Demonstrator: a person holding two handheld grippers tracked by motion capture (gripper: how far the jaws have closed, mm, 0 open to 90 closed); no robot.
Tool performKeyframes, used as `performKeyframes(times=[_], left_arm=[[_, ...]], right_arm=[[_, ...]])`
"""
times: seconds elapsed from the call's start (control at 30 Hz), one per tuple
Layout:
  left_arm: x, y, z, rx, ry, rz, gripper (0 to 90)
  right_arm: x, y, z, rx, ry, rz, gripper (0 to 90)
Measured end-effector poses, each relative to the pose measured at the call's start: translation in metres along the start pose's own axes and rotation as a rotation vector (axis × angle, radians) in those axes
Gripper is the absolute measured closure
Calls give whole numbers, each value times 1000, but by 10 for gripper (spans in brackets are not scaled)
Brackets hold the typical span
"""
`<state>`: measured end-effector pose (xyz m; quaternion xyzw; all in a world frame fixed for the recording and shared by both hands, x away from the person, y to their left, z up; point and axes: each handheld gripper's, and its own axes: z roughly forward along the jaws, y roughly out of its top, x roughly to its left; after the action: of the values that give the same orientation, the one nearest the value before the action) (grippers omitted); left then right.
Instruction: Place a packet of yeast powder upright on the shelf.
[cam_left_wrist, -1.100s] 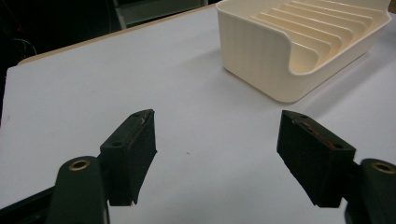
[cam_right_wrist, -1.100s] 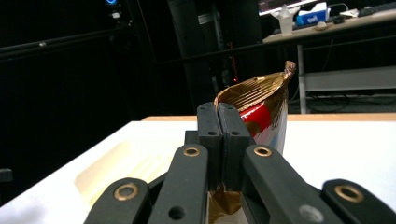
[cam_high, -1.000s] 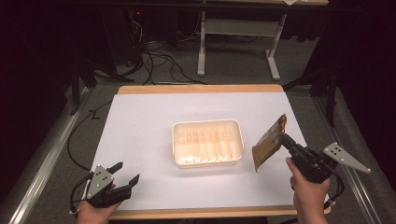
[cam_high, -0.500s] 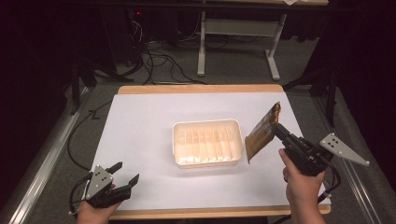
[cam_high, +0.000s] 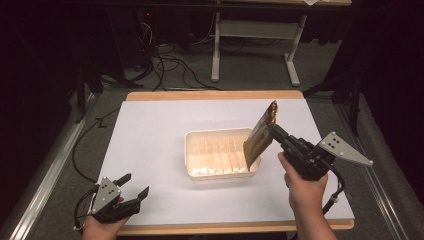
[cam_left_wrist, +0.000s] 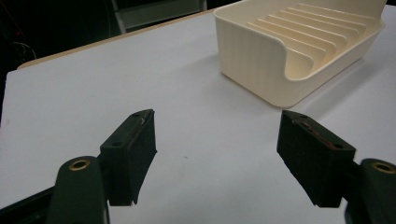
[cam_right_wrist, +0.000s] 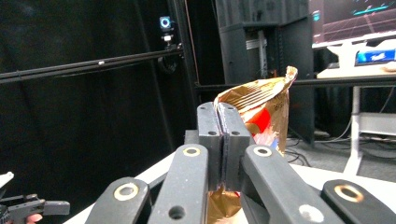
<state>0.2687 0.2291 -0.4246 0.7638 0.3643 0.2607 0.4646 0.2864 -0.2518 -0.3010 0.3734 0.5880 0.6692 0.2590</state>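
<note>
Gold foil packet (cam_high: 261, 136), crinkled with red print, pinched between the closed fingers of the right gripper (cam_high: 276, 133) above the cream ribbed tray's (cam_high: 192, 160) right end. Left gripper (cam_high: 134, 187), fingers wide apart and empty, near the white desk's (cam_high: 150, 130) front-left corner; dark room behind.

gold packet (cam_high: 260, 138) w/ red, cream ribbed tray (cam_high: 192, 155)

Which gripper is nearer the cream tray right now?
Right. The right gripper hangs by the cream tray's right end, shut on a gold packet over that rim. The left gripper rests open near the table's front-left corner, well apart.
</note>
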Motion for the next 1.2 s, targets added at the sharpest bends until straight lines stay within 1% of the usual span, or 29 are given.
performKeyframes(times=[0.03,0.07,0.1,0.13,0.2,0.33,0.4,0.43,0.47,0.5,0.57,0.7,0.83,0.9,1.0,1.2], left_arm=[[0,0,0,-1,0,-1,288],[0,0,1,-1,0,-2,288],[0,0,1,1,-1,-2,288],[0,0,1,2,-1,-1,288],[-1,0,0,0,0,-2,288],[-1,0,-2,-9,2,-5,288],[0,0,-3,-13,1,-6,288],[1,0,-3,-17,2,-8,288],[1,0,-3,-18,1,-10,288],[1,0,-3,-15,1,-8,288],[1,0,-1,-10,-1,-6,288],[0,0,-1,-9,-4,-2,288],[0,0,-1,-9,-4,1,288],[0,0,-1,-10,-4,-3,288],[1,0,-1,-10,-4,-6,288],[2,0,-2,-16,-7,-10,288]], right_arm=[[3,-3,8,6,10,0,900],[3,-3,8,6,10,0,900],[4,-4,12,9,18,0,900],[7,-7,21,18,29,1,900],[9,-8,24,20,34,2,900],[19,-12,41,31,55,2,900],[24,-14,48,40,61,0,900],[24,-14,48,40,61,0,900],[28,-17,55,46,69,2,900],[28,-17,55,46,69,2,900],[33,-20,62,48,77,1,900],[38,-23,69,49,87,-3,900],[44,-29,80,64,102,2,900],[45,-29,82,65,104,2,900],[48,-31,90,72,111,-3,900],[53,-35,102,77,118,9,900]])
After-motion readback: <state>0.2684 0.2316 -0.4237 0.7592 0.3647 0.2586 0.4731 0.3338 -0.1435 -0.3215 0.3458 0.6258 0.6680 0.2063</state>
